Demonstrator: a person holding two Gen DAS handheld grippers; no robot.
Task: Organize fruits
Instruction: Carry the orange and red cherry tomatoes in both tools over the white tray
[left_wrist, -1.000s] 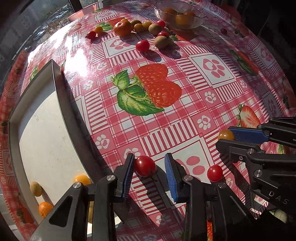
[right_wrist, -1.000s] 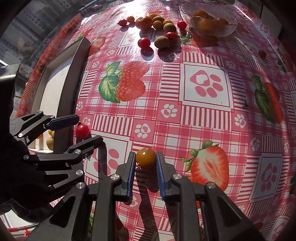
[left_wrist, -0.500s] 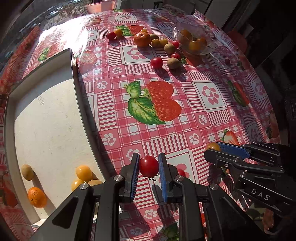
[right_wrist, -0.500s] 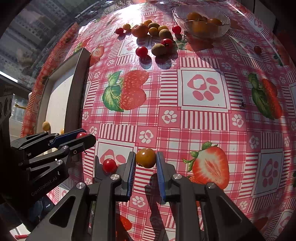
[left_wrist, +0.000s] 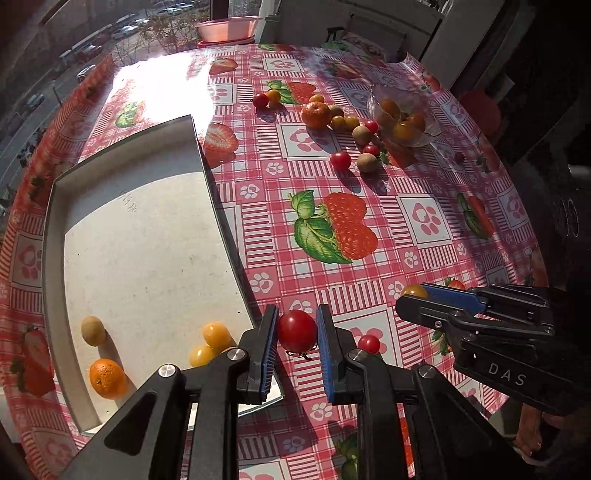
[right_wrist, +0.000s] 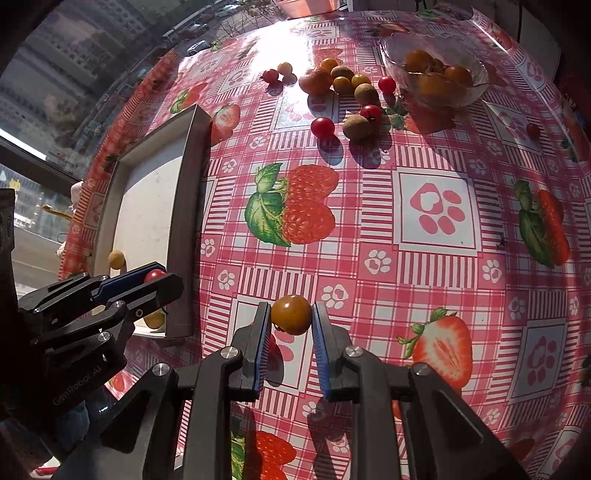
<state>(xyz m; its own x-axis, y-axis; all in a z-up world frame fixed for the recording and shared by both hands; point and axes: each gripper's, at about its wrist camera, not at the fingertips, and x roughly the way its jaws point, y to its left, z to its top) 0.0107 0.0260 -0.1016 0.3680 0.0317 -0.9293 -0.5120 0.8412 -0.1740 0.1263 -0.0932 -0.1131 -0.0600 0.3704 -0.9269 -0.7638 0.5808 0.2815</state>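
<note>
My left gripper (left_wrist: 295, 332) is shut on a red cherry tomato (left_wrist: 297, 331) and holds it above the table, next to the right edge of the white tray (left_wrist: 221, 206). My right gripper (right_wrist: 290, 315) is shut on an orange-yellow cherry tomato (right_wrist: 291, 314), lifted over the tablecloth. The right gripper also shows in the left wrist view (left_wrist: 417, 295), the left gripper in the right wrist view (right_wrist: 159, 278). The tray holds a mandarin (left_wrist: 107, 378), a brown longan (left_wrist: 93, 330) and yellow tomatoes (left_wrist: 216, 334). A small red tomato (left_wrist: 368, 343) lies on the cloth.
A cluster of loose fruits (left_wrist: 343, 125) lies at the far side: a mandarin, longans, red and yellow tomatoes. A glass bowl (left_wrist: 430, 138) with orange fruits stands beside them. The tray's raised rim (right_wrist: 184, 221) runs along the left.
Both grippers have risen with their tomatoes, so more of the table shows. The left gripper closed on the red tomato a second ago and has shifted towards the tray.
</note>
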